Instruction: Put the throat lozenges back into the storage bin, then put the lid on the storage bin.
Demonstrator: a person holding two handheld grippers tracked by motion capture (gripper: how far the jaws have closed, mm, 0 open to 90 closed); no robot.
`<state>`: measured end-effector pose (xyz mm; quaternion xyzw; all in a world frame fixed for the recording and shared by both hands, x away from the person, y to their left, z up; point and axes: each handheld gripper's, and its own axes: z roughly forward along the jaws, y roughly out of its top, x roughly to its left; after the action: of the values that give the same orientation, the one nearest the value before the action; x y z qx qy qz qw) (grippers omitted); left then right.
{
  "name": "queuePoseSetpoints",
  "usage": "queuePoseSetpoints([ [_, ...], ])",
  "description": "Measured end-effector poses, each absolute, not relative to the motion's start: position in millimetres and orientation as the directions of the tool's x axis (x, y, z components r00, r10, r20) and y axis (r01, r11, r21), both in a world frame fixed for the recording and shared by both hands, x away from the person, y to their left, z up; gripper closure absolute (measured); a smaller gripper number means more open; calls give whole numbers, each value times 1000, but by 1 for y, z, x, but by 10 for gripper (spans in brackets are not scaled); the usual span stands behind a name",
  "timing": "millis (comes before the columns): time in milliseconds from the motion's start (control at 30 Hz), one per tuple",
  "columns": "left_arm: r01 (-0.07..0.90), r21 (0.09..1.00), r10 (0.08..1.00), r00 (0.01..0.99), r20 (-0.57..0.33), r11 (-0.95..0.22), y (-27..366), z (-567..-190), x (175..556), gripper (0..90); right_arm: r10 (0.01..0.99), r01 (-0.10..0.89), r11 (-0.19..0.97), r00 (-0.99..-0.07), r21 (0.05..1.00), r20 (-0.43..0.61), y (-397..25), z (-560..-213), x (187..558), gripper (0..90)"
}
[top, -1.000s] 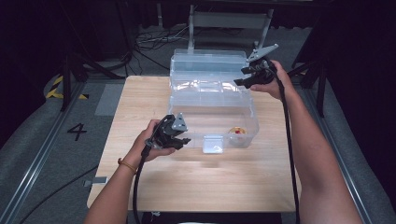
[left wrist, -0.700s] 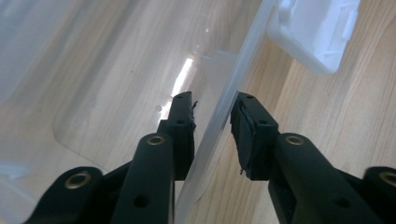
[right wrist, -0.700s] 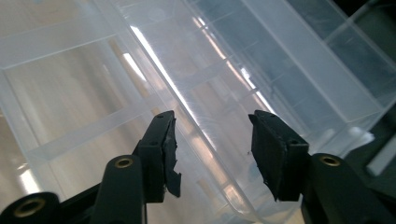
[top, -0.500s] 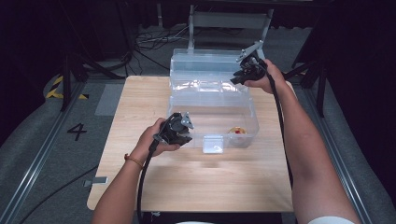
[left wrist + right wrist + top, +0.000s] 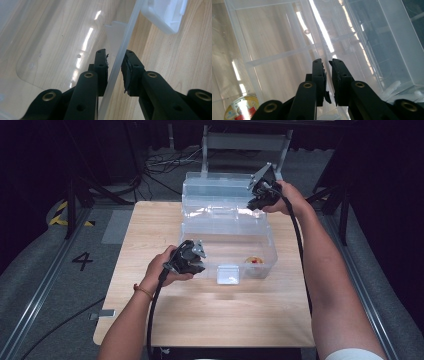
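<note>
Straddling the clear box's (image 5: 227, 240) front wall, left tool (image 5: 116, 72) slightly agape; right tool (image 5: 327, 75) clamped on its raised tray (image 5: 220, 210).

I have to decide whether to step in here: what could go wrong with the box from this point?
1. The left gripper straddles the box's thin front wall, its jaws not yet touching it; the wall may slip free.
2. The right gripper is nearly closed on the lid edge; it could lose its hold and the lid drop.
3. A tilt might roll the small tin.
</note>
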<state>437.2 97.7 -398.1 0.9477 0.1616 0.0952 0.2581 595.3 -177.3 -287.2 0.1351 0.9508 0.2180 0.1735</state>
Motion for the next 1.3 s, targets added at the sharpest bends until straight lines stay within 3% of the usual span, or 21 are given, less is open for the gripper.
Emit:
queuePoseSetpoints([
  [567, 243, 541, 346, 933, 95, -805, 98, -402, 439, 735, 236, 119, 910, -936, 398, -261, -177, -280, 586, 890],
  [767, 250, 554, 347, 935, 76, -794, 97, -404, 441, 731, 182, 57, 910, -945, 410, -273, -181, -278, 581, 900],
  [1300, 234, 547, 340, 935, 99, -804, 96, -405, 439, 727, 182, 20, 886, -933, 462, -309, -184, -278, 540, 900],
])
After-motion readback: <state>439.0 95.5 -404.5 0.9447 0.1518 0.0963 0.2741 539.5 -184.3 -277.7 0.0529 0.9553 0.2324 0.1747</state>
